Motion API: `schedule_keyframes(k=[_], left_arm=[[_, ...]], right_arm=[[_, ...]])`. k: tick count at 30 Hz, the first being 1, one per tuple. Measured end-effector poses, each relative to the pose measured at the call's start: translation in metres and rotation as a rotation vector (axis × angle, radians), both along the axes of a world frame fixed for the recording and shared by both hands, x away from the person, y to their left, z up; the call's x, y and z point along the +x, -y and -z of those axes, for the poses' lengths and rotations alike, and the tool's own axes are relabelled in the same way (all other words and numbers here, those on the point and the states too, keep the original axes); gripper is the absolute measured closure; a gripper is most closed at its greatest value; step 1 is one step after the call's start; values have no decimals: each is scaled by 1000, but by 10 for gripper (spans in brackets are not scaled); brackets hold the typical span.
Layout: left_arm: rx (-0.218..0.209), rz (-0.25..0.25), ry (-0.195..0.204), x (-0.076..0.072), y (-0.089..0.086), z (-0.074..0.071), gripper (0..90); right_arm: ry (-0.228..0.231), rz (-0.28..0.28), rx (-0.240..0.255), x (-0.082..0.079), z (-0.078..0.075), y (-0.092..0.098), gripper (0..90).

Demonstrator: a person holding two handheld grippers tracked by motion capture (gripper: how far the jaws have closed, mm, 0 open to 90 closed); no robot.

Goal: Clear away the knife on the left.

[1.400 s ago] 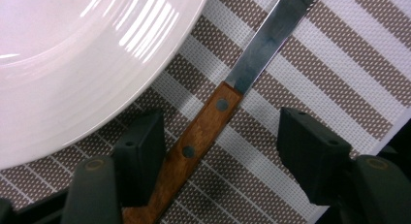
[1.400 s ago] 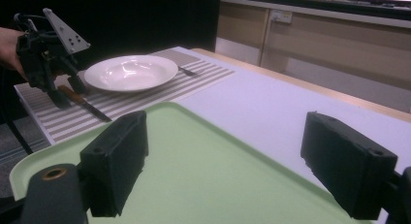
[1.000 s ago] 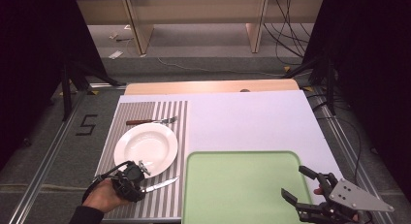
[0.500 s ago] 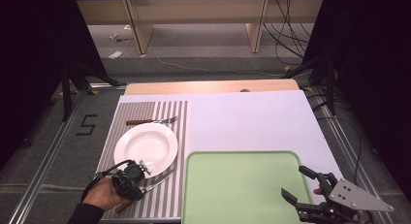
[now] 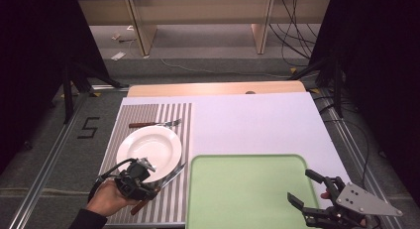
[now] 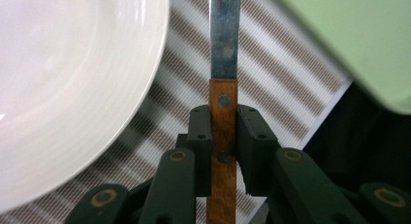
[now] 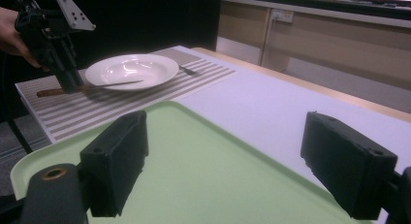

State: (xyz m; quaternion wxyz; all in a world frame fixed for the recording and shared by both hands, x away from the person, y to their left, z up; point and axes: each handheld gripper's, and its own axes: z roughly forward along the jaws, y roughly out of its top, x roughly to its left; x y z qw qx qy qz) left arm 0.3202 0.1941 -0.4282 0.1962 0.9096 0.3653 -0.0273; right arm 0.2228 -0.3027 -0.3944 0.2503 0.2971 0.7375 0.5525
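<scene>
Cut-off and hidden parts

The knife (image 6: pixel 223 69) runs off the left gripper view's top and bottom edges; its tip goes unseen there. The plate (image 6: pixel 72 83) is cropped at the left, and the green tray (image 6: pixel 358 40) at the right.

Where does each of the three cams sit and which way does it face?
High view: above the person's side, facing forward and down on the white table; left hand and both tools enter from below.
Left gripper view: on the left tool, looking along jaws shut on the wooden-handled knife.
Right gripper view: on the right tool, jaws open over the pale green plastic tray, facing the left tool.
Shared: all three show the round white plate on the grey striped placemat.
</scene>
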Motion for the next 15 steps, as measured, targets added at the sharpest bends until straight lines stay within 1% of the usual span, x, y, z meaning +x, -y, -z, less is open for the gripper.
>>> schedule_keyframes(k=[1,3,5,8,9,11,12,13,14,15], left_arm=[[-16,8,-4,0,3,-1,771],[-36,22,5,-1,10,-6,771],[-78,26,13,0,15,-11,771],[-116,32,26,0,22,-15,771],[-118,41,24,0,25,-16,771],[-98,56,53,-2,33,-17,771],[-104,72,43,-3,37,-18,771],[-118,78,44,-3,40,-18,771],[-121,127,70,1,42,-19,771],[-124,139,63,2,46,-19,771]], right_arm=[[0,-1,0,0,0,0,182],[1,-2,0,0,0,-1,182],[1,-2,1,0,0,0,182],[1,-2,0,0,0,0,182],[1,-3,0,0,0,0,182],[1,-4,1,0,0,0,182],[1,-4,-1,0,0,0,182],[2,-5,-1,0,0,0,182],[2,-5,0,0,0,0,182],[2,-4,1,0,0,-1,182]])
